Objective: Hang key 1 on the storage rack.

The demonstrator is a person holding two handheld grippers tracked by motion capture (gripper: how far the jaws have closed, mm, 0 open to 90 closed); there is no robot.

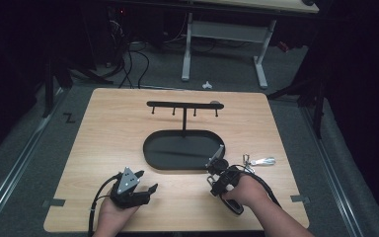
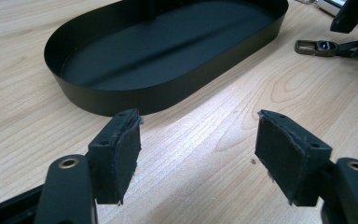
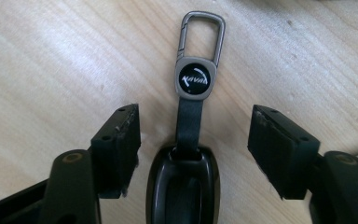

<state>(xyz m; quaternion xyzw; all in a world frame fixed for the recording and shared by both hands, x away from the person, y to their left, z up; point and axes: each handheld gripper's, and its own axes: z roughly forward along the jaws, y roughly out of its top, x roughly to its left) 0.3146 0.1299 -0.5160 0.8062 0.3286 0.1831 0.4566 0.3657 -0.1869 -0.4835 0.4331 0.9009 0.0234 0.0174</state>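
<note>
A black key fob [image 3: 182, 186] lies on the wooden table, with a short black strap and a grey carabiner clip [image 3: 198, 60] stretched out ahead of it. My right gripper [image 3: 196, 135] is open, one jaw on each side of the fob and strap, touching neither. From above, the right gripper [image 1: 216, 170] sits just off the right end of the black oval tray [image 1: 150, 155]. My left gripper [image 2: 198, 140] is open and empty over bare table, facing the tray [image 2: 121, 100]. The clip [image 2: 314, 46] lies off to its right. The left gripper [image 1: 147, 181] is near the front edge.
A black T-shaped stand [image 1: 184, 106] with small hooks rises from the tray's back. A silver bunch of keys [image 1: 260, 161] lies right of the right gripper. The table's front edge is close under both hands. Bare wood surrounds the tray.
</note>
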